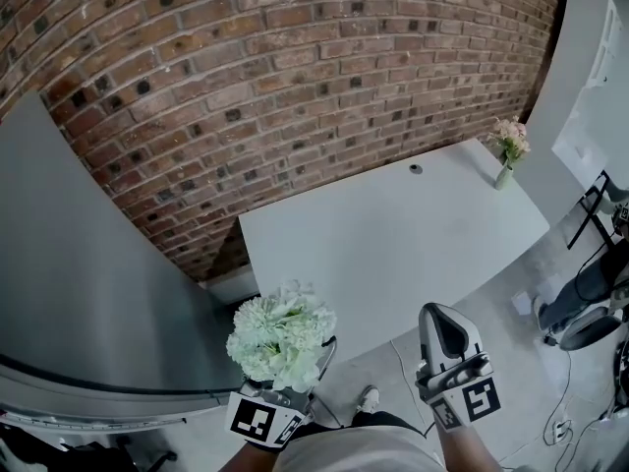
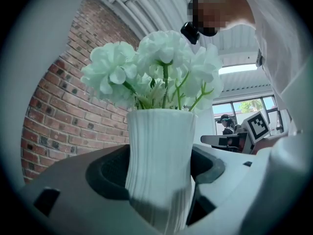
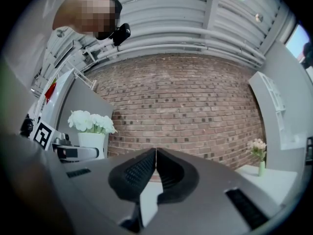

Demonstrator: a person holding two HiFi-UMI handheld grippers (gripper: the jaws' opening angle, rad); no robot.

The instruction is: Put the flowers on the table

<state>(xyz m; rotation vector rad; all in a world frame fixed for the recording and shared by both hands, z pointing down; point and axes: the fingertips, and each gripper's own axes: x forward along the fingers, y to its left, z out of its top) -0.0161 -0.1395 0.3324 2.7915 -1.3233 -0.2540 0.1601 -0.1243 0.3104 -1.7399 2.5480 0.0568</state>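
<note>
Jaws of left gripper (image 1: 285, 389) clamp white ribbed vase (image 2: 159, 151) low, so pale green-white flower bunch (image 1: 281, 336) sits upright, short of white table (image 1: 393, 234). Right gripper (image 3: 155, 168) pinched together, empty, idle I guess.

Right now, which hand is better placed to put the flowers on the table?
Left. The left tongs are shut on the white vase of flowers, held close to the table's near edge. The right tongs are shut on nothing.
</note>
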